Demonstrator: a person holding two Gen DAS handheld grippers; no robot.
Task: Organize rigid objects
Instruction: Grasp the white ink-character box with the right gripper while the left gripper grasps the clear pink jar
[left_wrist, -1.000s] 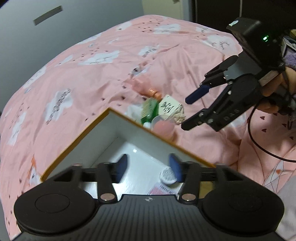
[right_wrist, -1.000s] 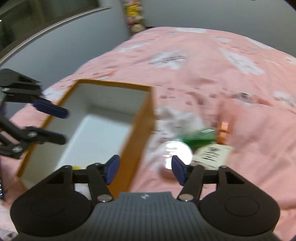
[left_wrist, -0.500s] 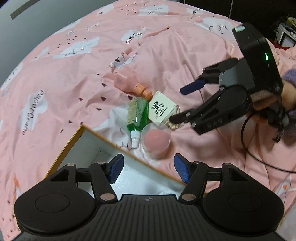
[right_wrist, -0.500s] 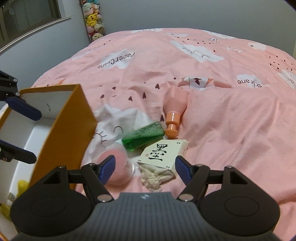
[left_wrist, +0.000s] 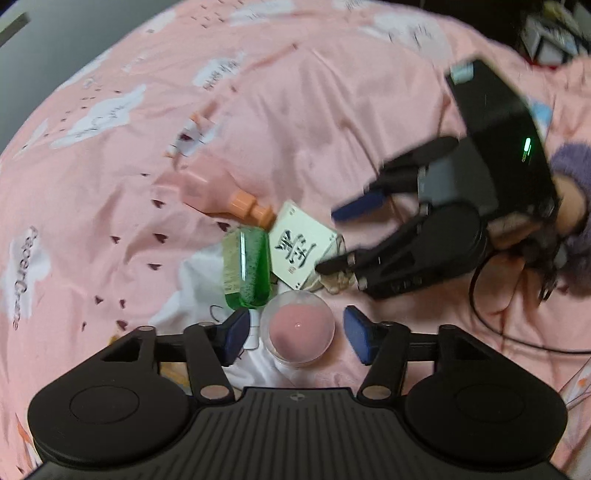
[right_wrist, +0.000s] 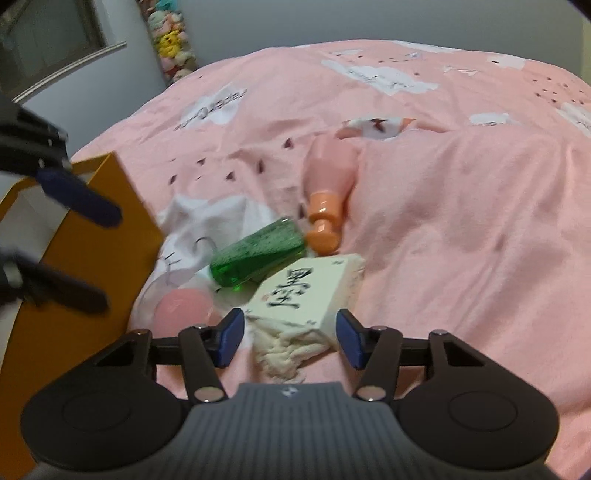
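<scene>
— Since the job is sorting hard items, why does the orange-walled box (right_wrist: 92, 258) sit right at the edge of the pile on the pink bedspread (right_wrist: 461, 221)?

— Probably so each piece only has a short way to go. It's open-topped, just left of the clutter.

— And the right gripper (right_wrist: 288, 338)?

— Unclenched, its jaws have just been narrowing with the cream printed box (right_wrist: 306, 291) between them; the pads don't press it yet. A rag-like wad spills from that box's near end.

— The left gripper (left_wrist: 295, 338)?

— Released too, straddling the clear round jar with pink contents (left_wrist: 297, 330), apparently lining up a grab.

— The rest?

— The pink bottle with an orange cap (left_wrist: 218, 192) and the green bottle (left_wrist: 245, 271) lie on their sides, touching the printed box, apparently waiting their turn.
</scene>
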